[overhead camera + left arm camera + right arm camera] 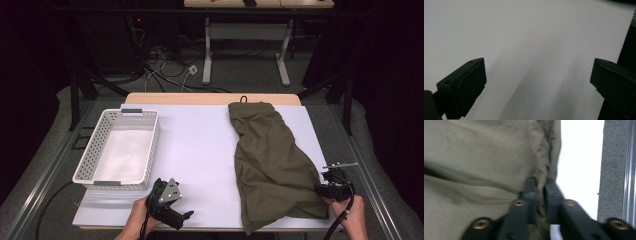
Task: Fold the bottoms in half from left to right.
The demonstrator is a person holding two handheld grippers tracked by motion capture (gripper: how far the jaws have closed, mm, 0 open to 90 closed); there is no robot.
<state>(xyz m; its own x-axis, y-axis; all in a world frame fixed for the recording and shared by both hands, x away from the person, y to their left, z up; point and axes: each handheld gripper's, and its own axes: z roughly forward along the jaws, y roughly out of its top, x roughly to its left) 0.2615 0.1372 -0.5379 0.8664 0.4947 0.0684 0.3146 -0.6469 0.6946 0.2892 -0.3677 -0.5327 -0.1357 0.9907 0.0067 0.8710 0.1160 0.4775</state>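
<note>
Black left tool (187, 215) with grey triangular plate, black right tool (541, 182), brass screws, trailing black cables

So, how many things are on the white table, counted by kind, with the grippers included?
Olive-green garment: 1
White perforated basket: 1
Grippers: 2, the left gripper and the right gripper
Total: 4

A white tabletop (200, 145) with a bare wooden strip along its far edge carries two things. A white perforated basket (119, 149) sits at the left edge, empty. An olive-green garment (272, 160) lies from the far edge down to the near right corner.
</note>
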